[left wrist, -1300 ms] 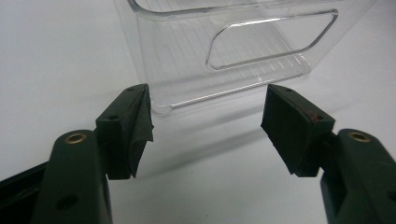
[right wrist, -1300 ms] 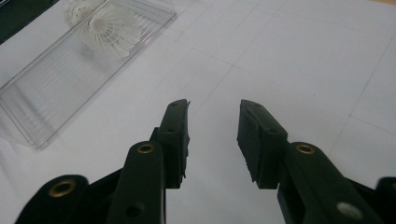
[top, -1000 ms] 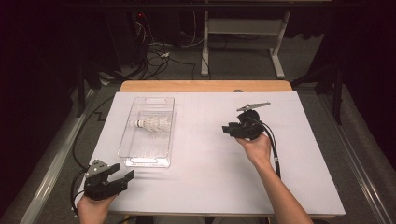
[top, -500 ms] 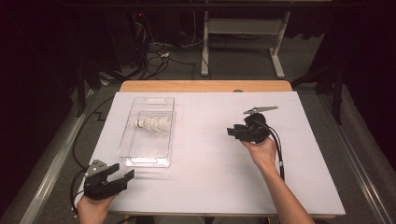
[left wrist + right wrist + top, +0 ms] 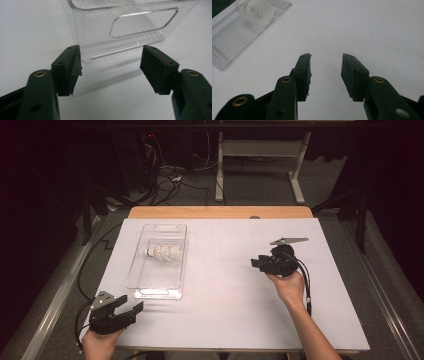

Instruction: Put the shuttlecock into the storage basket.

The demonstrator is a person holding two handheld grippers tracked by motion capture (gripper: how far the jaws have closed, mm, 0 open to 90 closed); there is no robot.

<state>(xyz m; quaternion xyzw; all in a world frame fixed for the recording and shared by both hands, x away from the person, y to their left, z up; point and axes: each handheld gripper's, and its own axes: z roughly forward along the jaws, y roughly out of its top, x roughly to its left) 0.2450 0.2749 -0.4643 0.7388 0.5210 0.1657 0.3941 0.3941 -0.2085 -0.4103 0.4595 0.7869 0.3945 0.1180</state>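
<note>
A clear plastic rectangular tray [image 5: 135, 270] with cut-out handles at both short ends lies on the left half of the white-covered bench [image 5: 225, 315], its long side running away from the person. Inside it, toward the far half, a white feathered shuttlecock [image 5: 164, 253] lies on its side, with its cork tip pointing to the tray's left wall.

The left gripper [image 5: 127, 309] sits at the near left corner of the bench, held in the person's left hand [image 5: 100, 344], just short of the tray's near end and apart from it. In the left gripper view its two black jaws stand wide, with nothing between the pads [image 5: 75, 67] — beyond them is the tray's near wall with its handle slot [image 5: 143, 23], close but not touched.

The right gripper [image 5: 256, 263] is on the right half of the bench, well apart from the tray, held from below by the person's right hand [image 5: 289, 287], and points left toward the tray. Its jaws stand about half open and have just been opening a little further; nothing is between them — in the right gripper view there is bare white surface under the gap, and the tray with the shuttlecock [image 5: 258, 11] lies far off at the upper left. A black cable [image 5: 306, 280] trails from this gripper back along the forearm.
</note>
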